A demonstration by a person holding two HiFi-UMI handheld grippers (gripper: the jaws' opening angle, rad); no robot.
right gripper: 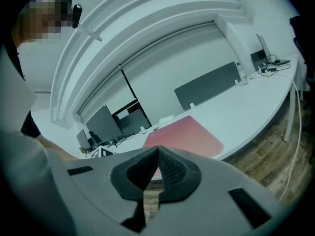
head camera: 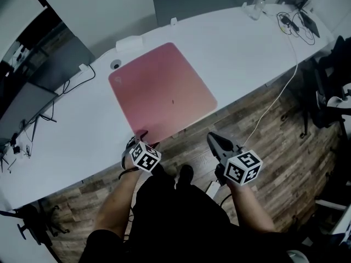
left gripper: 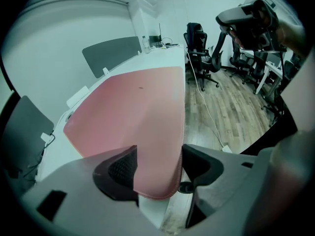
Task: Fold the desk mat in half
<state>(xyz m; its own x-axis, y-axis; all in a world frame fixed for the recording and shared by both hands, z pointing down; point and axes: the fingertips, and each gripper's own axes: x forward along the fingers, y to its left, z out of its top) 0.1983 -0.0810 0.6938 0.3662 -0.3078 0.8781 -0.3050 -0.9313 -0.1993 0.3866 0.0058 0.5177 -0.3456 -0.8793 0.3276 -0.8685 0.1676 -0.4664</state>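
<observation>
While the person's forearms reach out over the wood floor point(head camera: 274, 130), the right tongs point(right gripper: 157, 154) hang off the counter's near edge with their pads pressed together and nothing between them. Just to their left, the left tongs point(left gripper: 157, 166) stand wide apart at the near corner of the desk mat point(head camera: 162, 89), and that rounded, stitched corner lies in the gap between the two pads. I cannot tell whether either pad touches it.

The mat is pink and lies spread flat and unfolded on the white counter point(head camera: 236, 43), turned at an angle so that one corner points at the person and one side runs close to the counter's front edge. A small dark speck shows near its middle.

Beyond the mat's far corner sits a small white box point(head camera: 129, 43), and behind that a gray panel point(head camera: 205, 1) stands along the counter's back. A white cable point(head camera: 279, 92) drops from the far right end of the counter to the floor. Office chairs point(left gripper: 199, 58) stand farther off.
</observation>
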